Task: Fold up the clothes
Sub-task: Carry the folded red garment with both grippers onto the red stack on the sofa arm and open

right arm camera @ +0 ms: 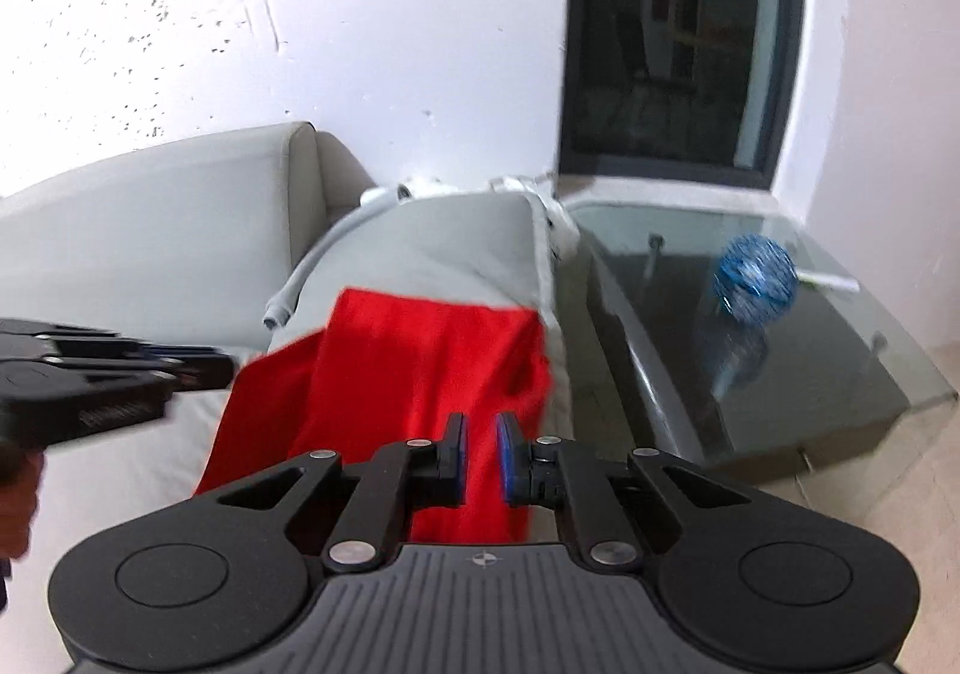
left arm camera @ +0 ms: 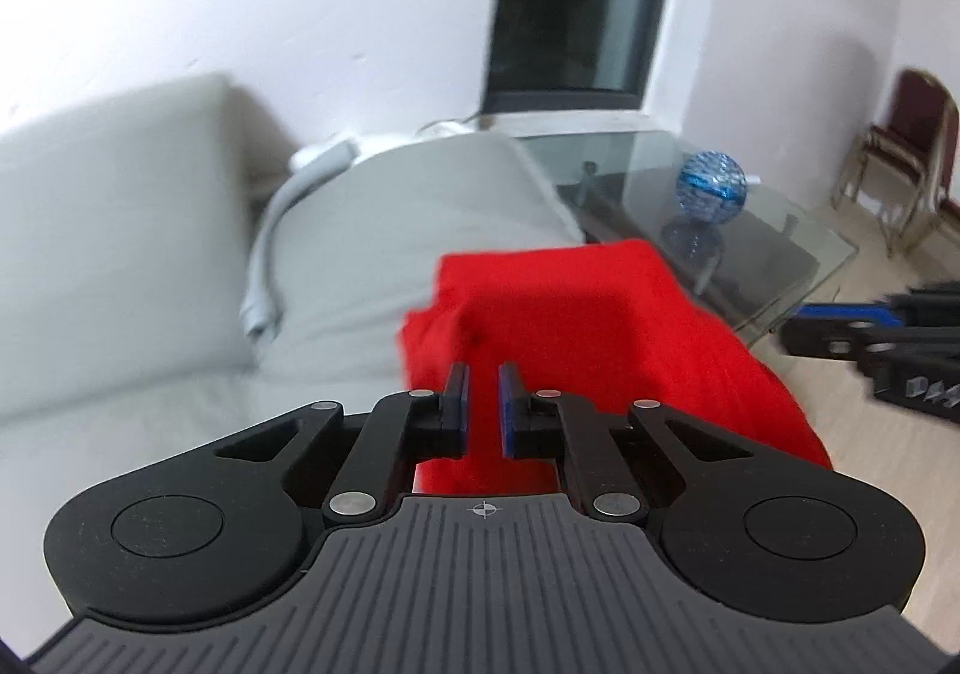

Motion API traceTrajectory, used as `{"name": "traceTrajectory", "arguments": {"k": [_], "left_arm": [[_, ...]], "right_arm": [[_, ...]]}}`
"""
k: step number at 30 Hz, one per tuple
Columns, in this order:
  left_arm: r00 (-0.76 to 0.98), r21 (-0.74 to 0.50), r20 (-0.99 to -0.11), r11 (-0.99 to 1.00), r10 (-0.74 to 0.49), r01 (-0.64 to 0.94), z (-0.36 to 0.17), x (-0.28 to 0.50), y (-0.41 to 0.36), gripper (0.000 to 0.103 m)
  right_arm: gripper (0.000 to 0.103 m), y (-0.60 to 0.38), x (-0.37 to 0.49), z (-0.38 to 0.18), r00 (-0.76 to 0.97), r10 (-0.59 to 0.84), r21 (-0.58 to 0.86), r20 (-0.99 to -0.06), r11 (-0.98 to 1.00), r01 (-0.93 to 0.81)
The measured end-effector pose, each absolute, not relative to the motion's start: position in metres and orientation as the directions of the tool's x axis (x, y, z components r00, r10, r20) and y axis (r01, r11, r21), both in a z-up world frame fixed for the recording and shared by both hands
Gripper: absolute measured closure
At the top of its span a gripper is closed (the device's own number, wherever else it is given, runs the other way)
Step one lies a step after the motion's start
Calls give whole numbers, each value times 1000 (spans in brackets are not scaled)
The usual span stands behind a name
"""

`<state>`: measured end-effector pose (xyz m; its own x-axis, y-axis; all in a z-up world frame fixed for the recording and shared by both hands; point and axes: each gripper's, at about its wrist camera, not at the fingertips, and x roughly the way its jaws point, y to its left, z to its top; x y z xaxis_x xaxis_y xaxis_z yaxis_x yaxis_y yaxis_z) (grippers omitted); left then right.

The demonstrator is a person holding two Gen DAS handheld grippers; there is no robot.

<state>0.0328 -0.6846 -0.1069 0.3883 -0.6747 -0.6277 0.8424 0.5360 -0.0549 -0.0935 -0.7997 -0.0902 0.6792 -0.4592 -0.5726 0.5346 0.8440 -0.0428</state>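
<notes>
A red garment [left arm camera: 576, 326] lies folded on the grey sofa seat [left arm camera: 390, 230], its right side hanging over the seat's edge. It also shows in the right wrist view [right arm camera: 414, 368]. My left gripper [left arm camera: 483, 374] hovers above the garment's near part with its jaws a small gap apart and nothing between them. My right gripper [right arm camera: 480, 425] hovers above the garment's near right part, also slightly open and empty. The left gripper shows from the side in the right wrist view [right arm camera: 120, 380], and the right one in the left wrist view [left arm camera: 876, 338].
A glass coffee table [right arm camera: 810, 374] stands right of the sofa with a blue glittery ball [right arm camera: 753, 278] on it. A grey hose [left arm camera: 270, 254] lies along the sofa back. A dark window [right arm camera: 678, 32] and a red chair [left arm camera: 912, 134] stand behind.
</notes>
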Motion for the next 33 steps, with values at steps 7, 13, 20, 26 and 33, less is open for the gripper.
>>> {"name": "traceTrajectory", "arguments": {"k": [7, 13, 20, 26, 33], "left_arm": [[357, -43, -751, 581, -555, 813, -143, 61, -712, 88], [323, -50, -665, 471, -674, 881, -108, 32, -668, 87], [229, -124, -687, 422, -690, 898, -120, -14, -648, 86], [214, -119, -811, 511, -545, 851, -156, -17, -666, 86], [290, -13, -795, 491, -534, 871, -100, -30, -651, 70]], "right_arm": [[89, -820, -69, -121, 580, -466, -65, -668, 813, 578], [86, -804, -110, -86, 641, -406, 24, -651, 834, 552], [86, -769, -148, -79, 637, -340, 69, -691, 847, 527], [86, -772, -137, -122, 516, -324, 61, -793, 801, 595], [67, -763, -151, -72, 546, -347, 63, -763, 800, 597]]}}
